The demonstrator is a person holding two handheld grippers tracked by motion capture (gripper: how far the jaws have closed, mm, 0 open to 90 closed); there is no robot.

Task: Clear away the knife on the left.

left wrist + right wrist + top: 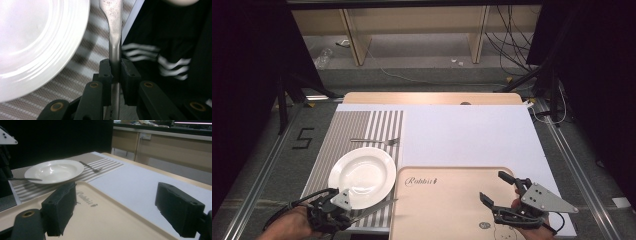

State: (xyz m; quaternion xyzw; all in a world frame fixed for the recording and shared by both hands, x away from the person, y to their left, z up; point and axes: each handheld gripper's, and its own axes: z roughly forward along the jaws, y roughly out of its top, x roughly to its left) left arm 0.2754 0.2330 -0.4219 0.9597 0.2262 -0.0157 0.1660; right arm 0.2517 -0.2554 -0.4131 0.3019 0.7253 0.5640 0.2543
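Note:
My left gripper [343, 216] sits at the table's near left corner, shut on the handle of a metal knife [374, 206]. In the left gripper view the jaws clamp the knife [113, 25], which runs up past the rim of a white plate [32, 37]. The plate [362, 177] rests on a striped placemat [362, 125], and a fork [377, 141] lies beyond it. My right gripper [502, 192] hovers open over the right part of a beige tray [447, 210], nothing between its jaws. The right gripper view shows the plate [53, 171], fork [91, 167] and tray [105, 220].
A white sheet [467, 135] covers the wooden table beyond the tray. Dark stands and cables [517, 45] lie on the floor behind the table. A person's striped sleeve [160, 60] is to the right of the knife in the left gripper view.

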